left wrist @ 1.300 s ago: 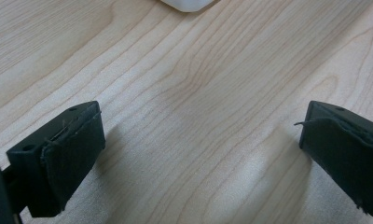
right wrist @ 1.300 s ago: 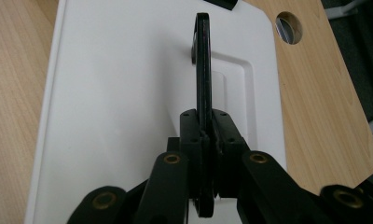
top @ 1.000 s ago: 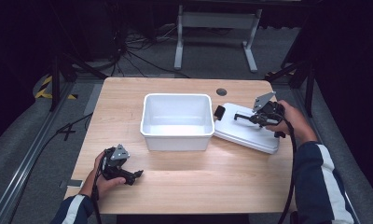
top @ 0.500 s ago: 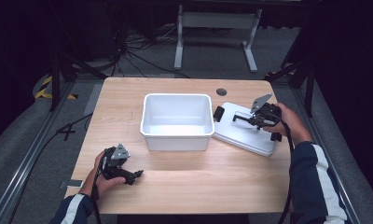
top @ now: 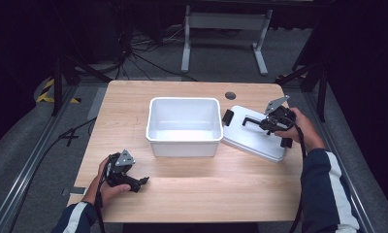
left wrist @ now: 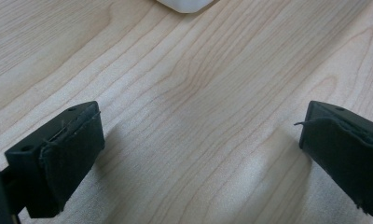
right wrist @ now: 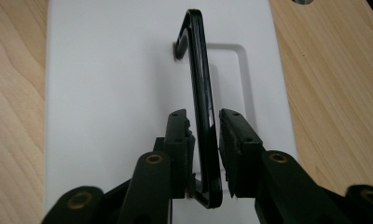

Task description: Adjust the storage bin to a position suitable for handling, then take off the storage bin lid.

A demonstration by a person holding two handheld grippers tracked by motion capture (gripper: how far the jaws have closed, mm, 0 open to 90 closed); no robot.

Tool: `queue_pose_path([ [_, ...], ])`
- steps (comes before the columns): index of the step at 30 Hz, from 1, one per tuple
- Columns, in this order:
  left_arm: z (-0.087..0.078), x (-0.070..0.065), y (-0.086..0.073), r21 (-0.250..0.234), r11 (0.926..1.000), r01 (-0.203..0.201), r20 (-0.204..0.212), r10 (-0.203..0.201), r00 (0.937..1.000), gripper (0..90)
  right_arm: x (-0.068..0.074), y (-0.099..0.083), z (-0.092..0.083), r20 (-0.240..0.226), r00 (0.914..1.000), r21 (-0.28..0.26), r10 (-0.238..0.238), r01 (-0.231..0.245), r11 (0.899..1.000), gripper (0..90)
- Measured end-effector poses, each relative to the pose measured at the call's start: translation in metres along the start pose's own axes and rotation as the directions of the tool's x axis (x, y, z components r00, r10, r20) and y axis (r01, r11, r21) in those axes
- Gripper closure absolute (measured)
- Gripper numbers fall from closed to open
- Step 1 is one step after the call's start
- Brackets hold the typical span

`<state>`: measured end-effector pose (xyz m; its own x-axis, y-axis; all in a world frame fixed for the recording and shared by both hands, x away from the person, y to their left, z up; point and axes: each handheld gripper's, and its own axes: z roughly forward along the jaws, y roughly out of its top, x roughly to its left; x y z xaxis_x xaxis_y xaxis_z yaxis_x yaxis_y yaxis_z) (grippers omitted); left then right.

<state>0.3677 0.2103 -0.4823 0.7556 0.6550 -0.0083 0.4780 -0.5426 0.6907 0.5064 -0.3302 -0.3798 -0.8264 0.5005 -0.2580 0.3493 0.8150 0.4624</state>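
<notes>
High view: the right gripper (top: 260,122) sits over the white lid (top: 254,133), which lies flat on the bench (top: 192,194) just to the right of the white tub (top: 184,127), its near-left edge touching or almost touching the tub's side; a second ago the same gripper was on the lid in much the same spot, and the lid has hardly shifted since; what has changed is the jaws, which have just been opening, so my guess is the person is letting go of the black handle (top: 250,120) now that the lid is set down beside the tub. The right hand (top: 299,127) comes in from the bench's right edge, forearm angled inward, gripper pointing left across the lid; the left hand (top: 109,182) rests at the near-left corner with the left gripper (top: 141,183) low on the wood, pointing right, unmoved.

Left gripper view: both jaws stand wide apart over bare wood with nothing between them; a corner of the tub (left wrist: 184,4) peeks in at the top.

Right gripper view: the handle (right wrist: 201,93) stands upright between the two jaws; a thin gap shows on each side, so the pads no longer press on it, though it remains between them.
</notes>
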Motion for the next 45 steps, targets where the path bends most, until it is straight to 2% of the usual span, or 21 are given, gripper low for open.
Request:
queue_pose_path([
  [2, 0.0, 0.0, 0.0, 0.0, 1.0, 0.0, 0.0, 0.0, 1.0, 0.4, 0.0, 0.0, -0.004, 0.007, 1.0, -0.015, 0.006, -0.005, 1.0, 67.2],
  [6, 0.0, 0.0, 0.0, 0.0, 1.0, -0.001, 0.0, 0.001, 1.0, 0.4, 0.001, 0.001, -0.015, 0.047, 0.9983, -0.042, 0.035, -0.033, 0.999, 62.9],
  [8, 0.0, 0.0, 0.0, 0.0, 1.0, -0.001, 0.0, 0.001, 1.0, 0.4, 0.002, 0.0, -0.022, 0.031, 0.9986, -0.072, 0.043, -0.041, 0.997, 61.2],
  [10, 0.0, 0.0, 0.0, 0.0, 1.0, -0.001, 0.0, 0.001, 1.0, 0.4, 0.004, 0.0, -0.026, 0.037, 0.998, -0.086, 0.051, -0.047, 0.995, 59.9],
  [24, 0.0, 0.0, 0.0, 0.0, 1.0, -0.002, 0.0, 0.002, 1.0, 0.3, 0.015, 0.0, -0.041, 0.053, 0.9937, -0.101, 0.099, -0.093, 0.991, 50.3],
  [31, 0.0, 0.0, 0.0, 0.0, 1.0, -0.001, 0.0, 0.001, 1.0, 0.4, 0.024, -0.005, -0.047, 0.053, 0.9923, -0.105, 0.112, -0.106, 0.989, 48.0],
  [35, 0.0, -0.001, 0.0, -0.001, 1.0, 0.004, 0.0, -0.004, 1.0, 0.6, 0.028, -0.008, -0.054, 0.053, 0.9905, -0.127, 0.127, -0.119, 0.985, 46.5],
  [45, 0.0, -0.001, 0.0, -0.002, 1.0, 0.006, 0.0, -0.006, 1.0, 0.5, 0.04, -0.019, -0.068, 0.081, 0.9867, -0.13, 0.141, -0.13, 0.983, 44.4],
])
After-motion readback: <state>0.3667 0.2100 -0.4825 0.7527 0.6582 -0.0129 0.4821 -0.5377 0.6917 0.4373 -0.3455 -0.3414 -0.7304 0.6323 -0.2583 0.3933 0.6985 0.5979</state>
